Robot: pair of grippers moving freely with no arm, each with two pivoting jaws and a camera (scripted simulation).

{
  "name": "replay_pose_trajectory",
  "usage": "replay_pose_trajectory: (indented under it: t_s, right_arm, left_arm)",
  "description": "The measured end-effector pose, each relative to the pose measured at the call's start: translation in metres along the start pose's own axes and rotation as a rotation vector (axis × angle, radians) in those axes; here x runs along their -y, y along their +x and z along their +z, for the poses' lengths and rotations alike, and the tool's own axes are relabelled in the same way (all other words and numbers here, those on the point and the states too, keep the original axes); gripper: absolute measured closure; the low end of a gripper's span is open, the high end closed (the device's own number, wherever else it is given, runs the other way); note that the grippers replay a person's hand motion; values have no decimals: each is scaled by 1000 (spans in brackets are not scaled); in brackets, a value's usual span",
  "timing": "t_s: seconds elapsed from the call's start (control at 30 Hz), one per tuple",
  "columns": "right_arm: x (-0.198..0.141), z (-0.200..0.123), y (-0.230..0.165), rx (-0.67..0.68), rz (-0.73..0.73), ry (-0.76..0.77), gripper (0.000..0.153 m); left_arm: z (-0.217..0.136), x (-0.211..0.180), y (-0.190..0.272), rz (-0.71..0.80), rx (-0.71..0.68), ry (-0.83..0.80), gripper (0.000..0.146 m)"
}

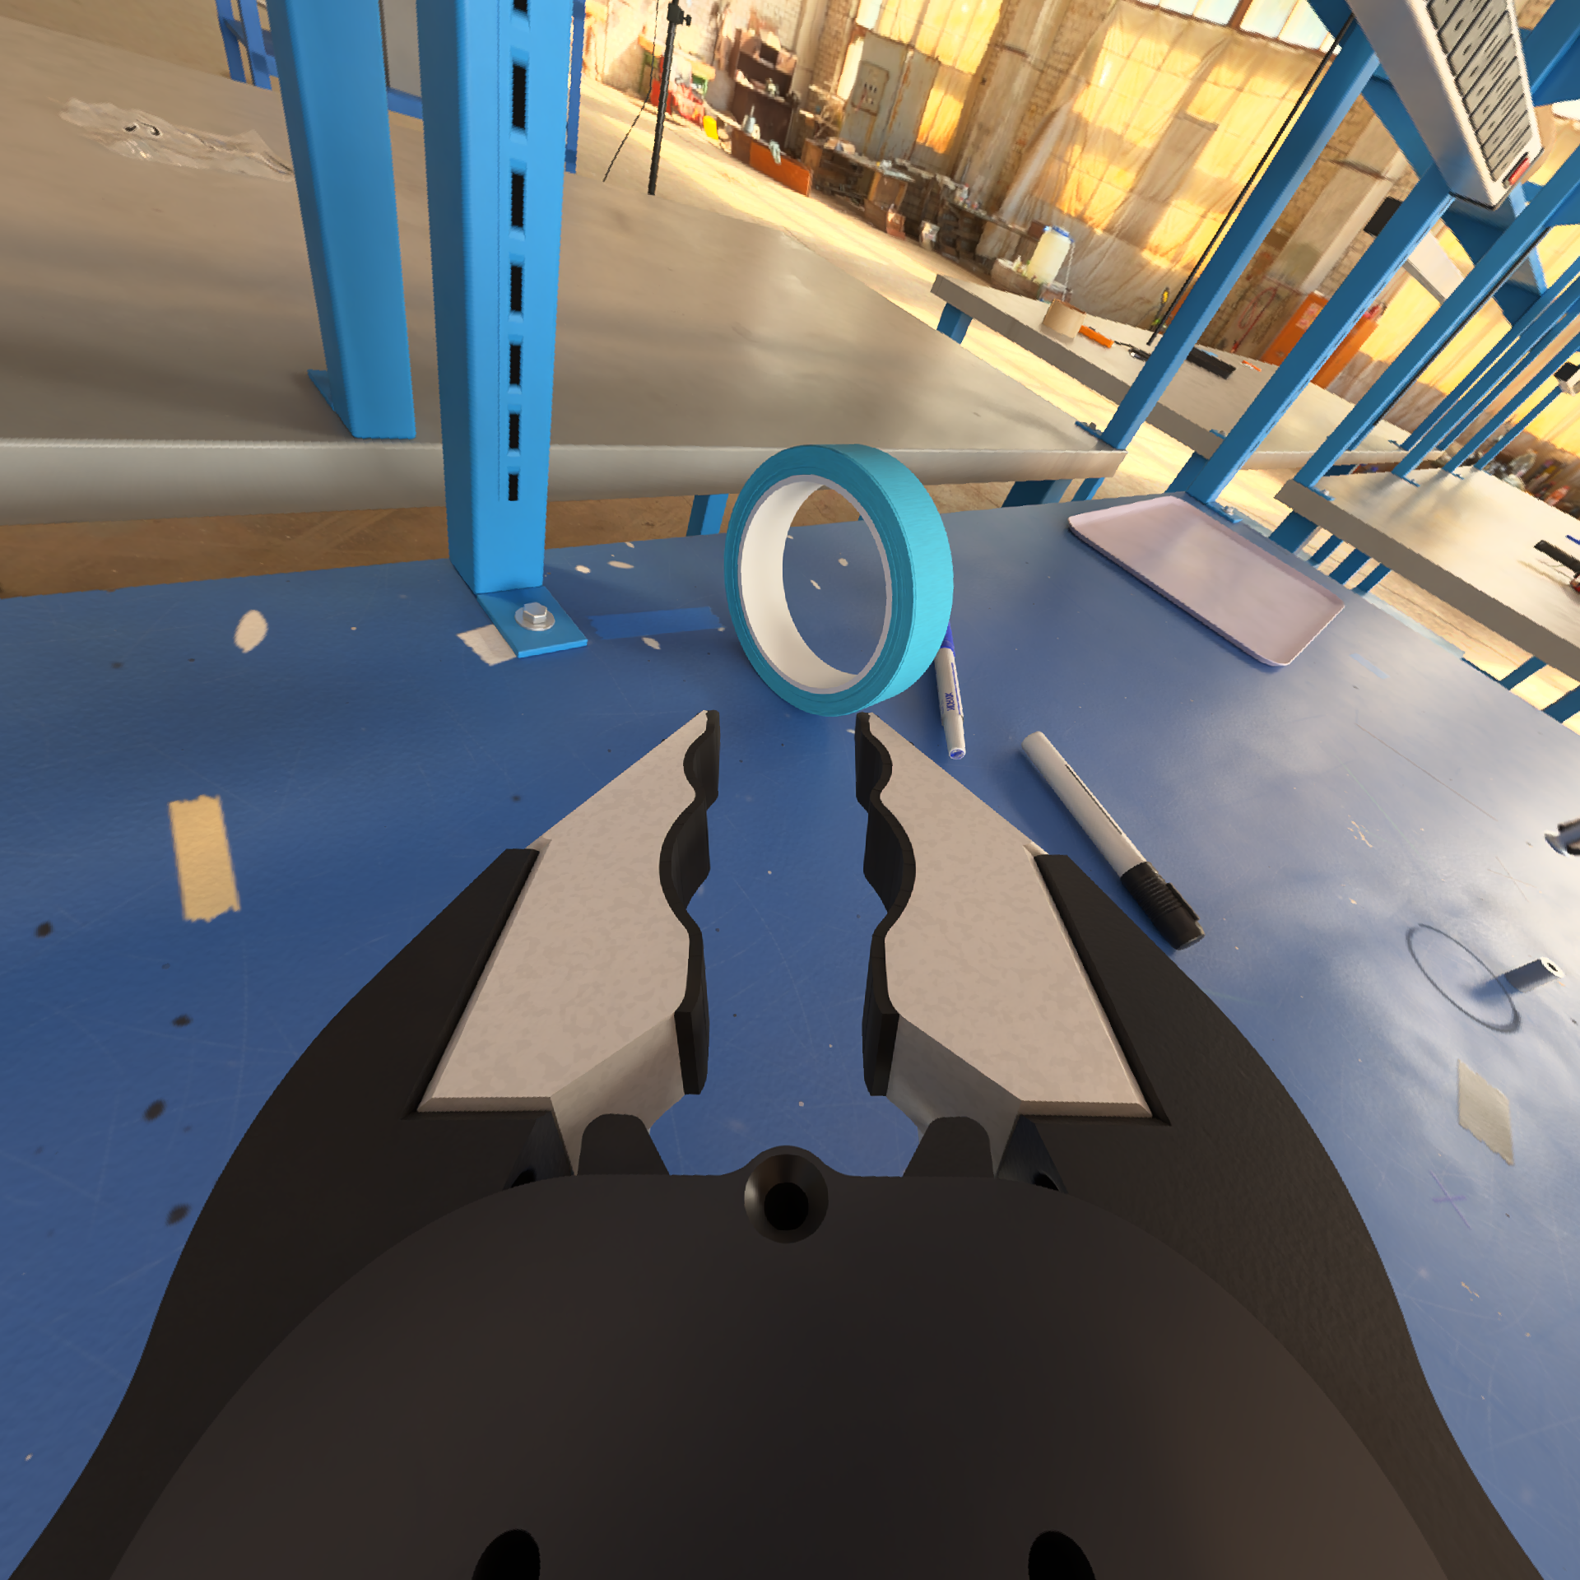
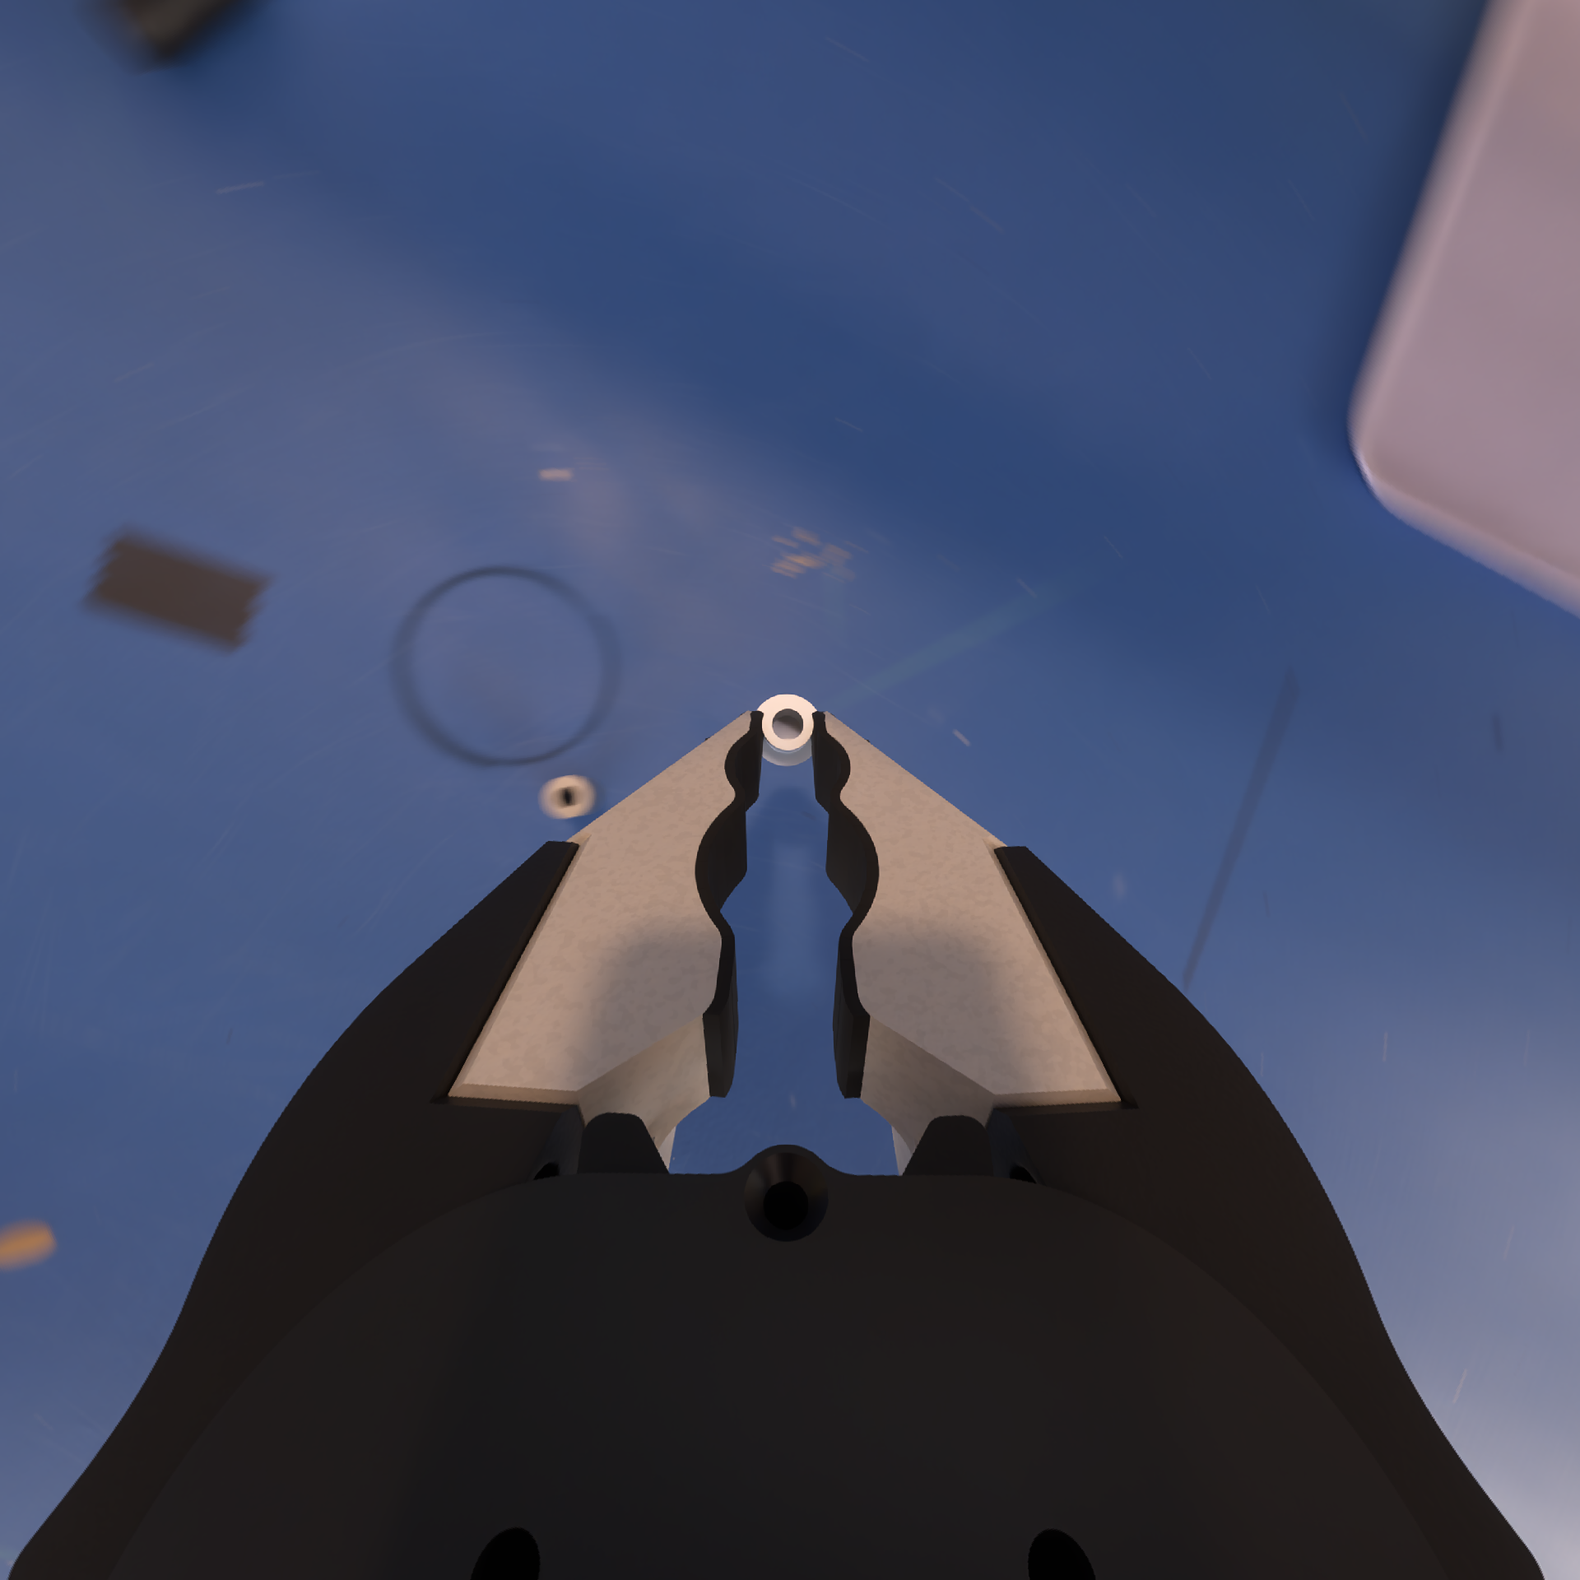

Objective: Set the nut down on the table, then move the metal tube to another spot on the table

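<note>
Metal tube (image 2: 768, 720): a short, pale silver hollow cylinder, seen end-on from above as a bright ring, standing on the blue table (image 2: 855, 342) between the fingertips of the right gripper (image 2: 787, 727); whether they touch it is unclear. In the left wrist view, the tube (image 1: 1533, 975) stands at the edge of a thin circle (image 1: 1464, 976) marked on the table. Nut (image 2: 566, 794): small, silver, lying flat on the table just below that circle (image 2: 504, 571), near the tube but apart.

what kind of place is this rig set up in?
Looks like an industrial workshop or warehouse: a worn blue workbench with bolted blue steel uprights, grey shelving behind, and a cluttered, sunlit hall beyond. Masking tape and markers lie on the bench.
</note>
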State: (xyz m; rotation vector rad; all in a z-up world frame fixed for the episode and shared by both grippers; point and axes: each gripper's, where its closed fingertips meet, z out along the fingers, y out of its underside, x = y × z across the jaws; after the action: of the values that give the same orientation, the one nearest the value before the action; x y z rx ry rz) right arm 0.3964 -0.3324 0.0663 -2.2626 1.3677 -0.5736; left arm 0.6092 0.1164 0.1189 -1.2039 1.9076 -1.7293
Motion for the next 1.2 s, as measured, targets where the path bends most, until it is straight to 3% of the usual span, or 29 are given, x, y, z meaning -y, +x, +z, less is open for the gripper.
replay_pose_trajectory:
  t_s: [0.1,0.2,0.33,0.5,0.73,0.77,0.83,1.03,1.2]
  right_arm:
    - [12,-3,-57,96,-336,100,142]
    - [9,6,-113,183,-503,138,142]
    - [-8,19,-170,369,-537,94,142]
    - [-19,27,-194,440,-554,41,142]
    - [-21,24,-197,513,-461,34,138]
    - [-21,21,-196,533,-430,29,117]
    - [-18,12,-184,550,-360,51,102]
    - [-24,1,-85,244,-195,114,102]
    - [-35,16,-63,143,-100,45,110]
  left_arm:
    - [1,-1,1,4,-3,-4,115]
    - [1,-1,2,11,-1,-6,115]
    - [0,0,1,9,2,0,115]
    - [0,0,1,3,-3,1,115]
    - [0,1,3,-11,-20,0,115]
    - [0,1,4,-18,-28,6,115]
    - [-1,2,5,-25,-34,12,115]
    - [1,-1,4,-23,-28,-1,115]
    - [2,-4,3,0,-13,-21,115]
